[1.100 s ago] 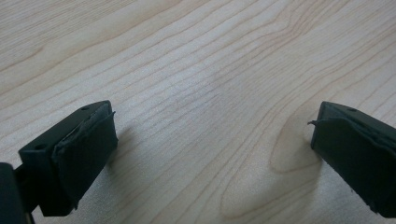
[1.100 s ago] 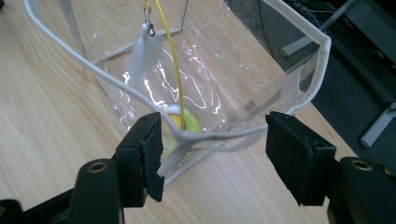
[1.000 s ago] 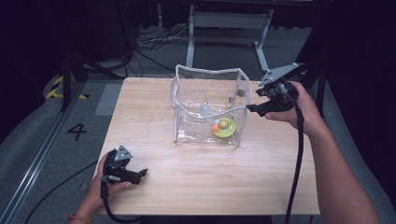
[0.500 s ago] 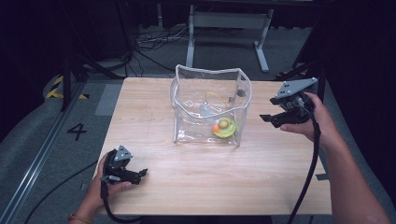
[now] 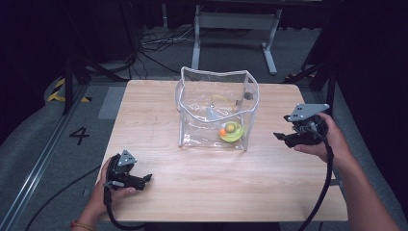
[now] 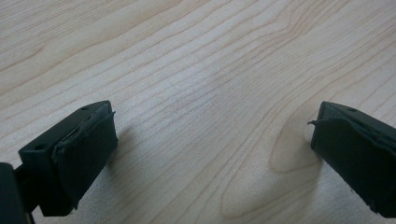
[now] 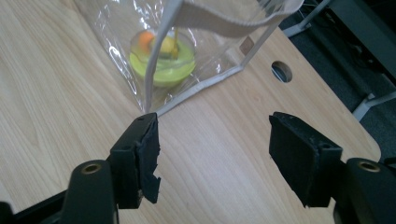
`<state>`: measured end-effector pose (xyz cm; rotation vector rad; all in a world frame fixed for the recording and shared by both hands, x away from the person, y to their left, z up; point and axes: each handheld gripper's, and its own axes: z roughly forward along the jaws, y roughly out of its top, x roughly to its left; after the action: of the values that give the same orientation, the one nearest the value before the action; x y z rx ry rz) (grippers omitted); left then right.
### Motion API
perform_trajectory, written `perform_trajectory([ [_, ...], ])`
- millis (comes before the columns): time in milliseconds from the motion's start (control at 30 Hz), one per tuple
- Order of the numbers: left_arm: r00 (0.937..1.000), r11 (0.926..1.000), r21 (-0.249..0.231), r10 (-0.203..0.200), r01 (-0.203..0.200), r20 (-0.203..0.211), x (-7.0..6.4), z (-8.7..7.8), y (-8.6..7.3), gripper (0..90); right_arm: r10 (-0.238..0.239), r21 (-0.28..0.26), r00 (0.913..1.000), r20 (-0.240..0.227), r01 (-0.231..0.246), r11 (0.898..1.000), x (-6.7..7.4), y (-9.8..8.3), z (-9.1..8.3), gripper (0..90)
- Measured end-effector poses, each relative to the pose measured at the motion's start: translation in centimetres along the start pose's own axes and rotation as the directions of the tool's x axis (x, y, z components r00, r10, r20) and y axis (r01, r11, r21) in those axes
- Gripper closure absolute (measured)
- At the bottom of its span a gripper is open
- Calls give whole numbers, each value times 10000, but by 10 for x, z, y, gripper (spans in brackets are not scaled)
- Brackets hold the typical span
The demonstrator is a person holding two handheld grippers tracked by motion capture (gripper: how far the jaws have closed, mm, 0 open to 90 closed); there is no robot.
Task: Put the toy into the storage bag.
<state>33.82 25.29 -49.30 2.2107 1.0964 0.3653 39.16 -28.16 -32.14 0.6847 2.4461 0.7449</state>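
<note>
Since 1 second ago our right gripper [image 5: 288, 137] has drawn back from the upper right edge of the clear bag [image 5: 214, 108] and dropped lower — it now hangs over the table [image 5: 202, 187] well to the bag's right. Our left gripper [image 5: 139, 180] has stayed near the front left edge, low over the wood.

Both sets of jaws stand wide apart and grasp nothing; the left gripper view shows bare wood between them, and the right gripper view shows the bag's lower corner beyond them.

The bag stands upright at the middle of the table, open at the top, with a white band around its rim. Inside, at the front right, lies a yellow-green dish [image 5: 231, 132] with 2 small round pieces in it.

We judge the bag light, soft and slippery — its walls already sag and would crumple under a pinch. The stiffer rim band looks the safest hold, ideally from 2 sides so the dish does not tip.
</note>
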Motion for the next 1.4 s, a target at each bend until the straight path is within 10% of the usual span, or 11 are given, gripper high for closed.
perform_trajectory([
  [1067, 10000, 10000, 11, 5, -5, -31, 0, 0, 0, 6, 1478, 334, 9890, 34, -1478, 9885, 31, -107, 54, 306],
  [1400, 9998, 10000, -35, 90, -91, -186, 0, 0, 0, 6, 2430, -272, 9700, -99, -2432, 9696, 28, -155, 52, 293],
])
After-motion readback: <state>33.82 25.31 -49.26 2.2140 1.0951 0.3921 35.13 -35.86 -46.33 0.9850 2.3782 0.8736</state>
